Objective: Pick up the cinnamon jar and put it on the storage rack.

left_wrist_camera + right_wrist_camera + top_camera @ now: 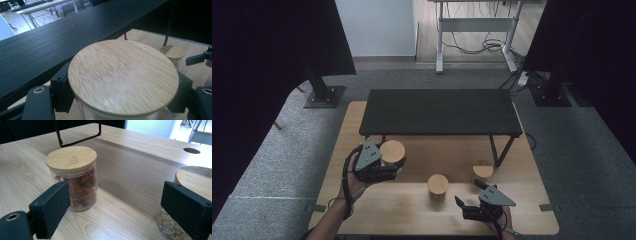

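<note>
Left tool (398, 167) is gripping the round bamboo-lidded glass jar (123, 78) below its lid, jaws either side; likely rigid, slippery, breakable glass. Right tool (466, 193) is standing open

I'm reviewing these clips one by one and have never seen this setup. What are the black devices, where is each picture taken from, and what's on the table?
A person holds a two-jaw tool in each hand. The high view looks down on the wooden table; the two gripper views look along each tool's jaws. A low black shelf stands on the table with three bamboo-lidded glass jars. The left gripper is shut on one jar. The right gripper is open, holding nothing, facing a jar of reddish pieces and a jar of pale pieces.
</note>
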`<state>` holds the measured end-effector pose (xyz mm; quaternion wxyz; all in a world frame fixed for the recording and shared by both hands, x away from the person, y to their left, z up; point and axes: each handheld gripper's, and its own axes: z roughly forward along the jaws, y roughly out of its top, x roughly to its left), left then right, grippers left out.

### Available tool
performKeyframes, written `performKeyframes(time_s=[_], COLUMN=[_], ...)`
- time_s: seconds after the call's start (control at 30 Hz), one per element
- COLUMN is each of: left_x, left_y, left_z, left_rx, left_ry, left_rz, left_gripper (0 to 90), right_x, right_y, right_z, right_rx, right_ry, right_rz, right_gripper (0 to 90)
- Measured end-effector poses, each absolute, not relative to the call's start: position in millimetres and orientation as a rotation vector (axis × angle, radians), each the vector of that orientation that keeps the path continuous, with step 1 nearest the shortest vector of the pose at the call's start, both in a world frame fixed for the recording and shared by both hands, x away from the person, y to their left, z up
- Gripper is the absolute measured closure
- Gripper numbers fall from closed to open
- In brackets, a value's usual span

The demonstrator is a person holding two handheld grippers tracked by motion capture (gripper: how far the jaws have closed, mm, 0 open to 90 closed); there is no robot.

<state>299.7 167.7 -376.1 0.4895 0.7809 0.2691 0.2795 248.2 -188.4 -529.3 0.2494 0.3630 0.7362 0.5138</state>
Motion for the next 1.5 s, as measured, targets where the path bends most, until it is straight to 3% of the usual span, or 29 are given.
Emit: performKeyframes(time_s=[1.5], left_x=[306], left_y=[171], left_z=[-365], left_rx=[1.897], left_ry=[0.659], left_rz=[0.719], left_gripper=[24.7], right_x=[250], right_y=[-182], right_z=[-536], right_rx=[0.969], right_ry=[2.056], right_rz=[1.343], right_gripper=[7.6])
